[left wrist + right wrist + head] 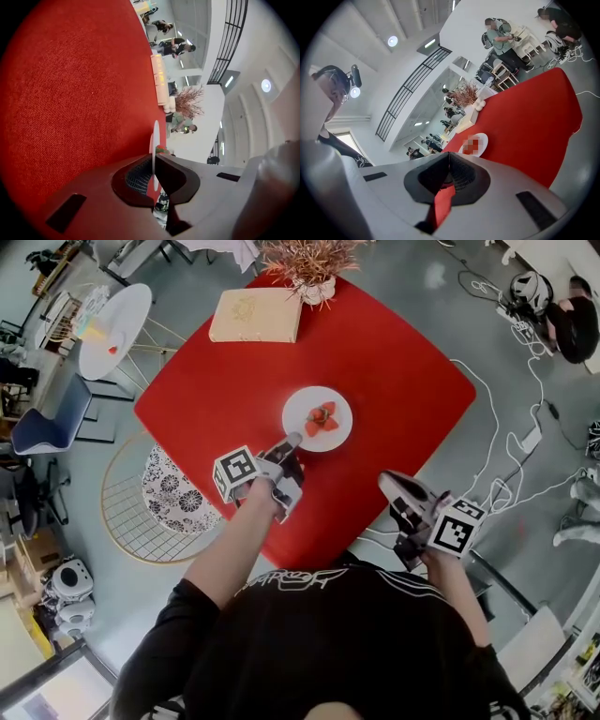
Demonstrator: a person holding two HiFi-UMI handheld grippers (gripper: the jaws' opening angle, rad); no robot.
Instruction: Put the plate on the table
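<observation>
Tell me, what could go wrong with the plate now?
1. The left gripper pinches only the near rim of the plate. If it pulls back before the jaws open, the plate could drag or tip.
2. The red food lies loose on the plate, so a tilt might slide it onto the table.
3. The right gripper is shut and off to the side, so it probably cannot steady anything.

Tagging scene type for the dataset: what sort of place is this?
Probably a large indoor hall staged as a café-like set: square red fabric-topped table, round white side table, loose white cables trailing over the grey floor.
</observation>
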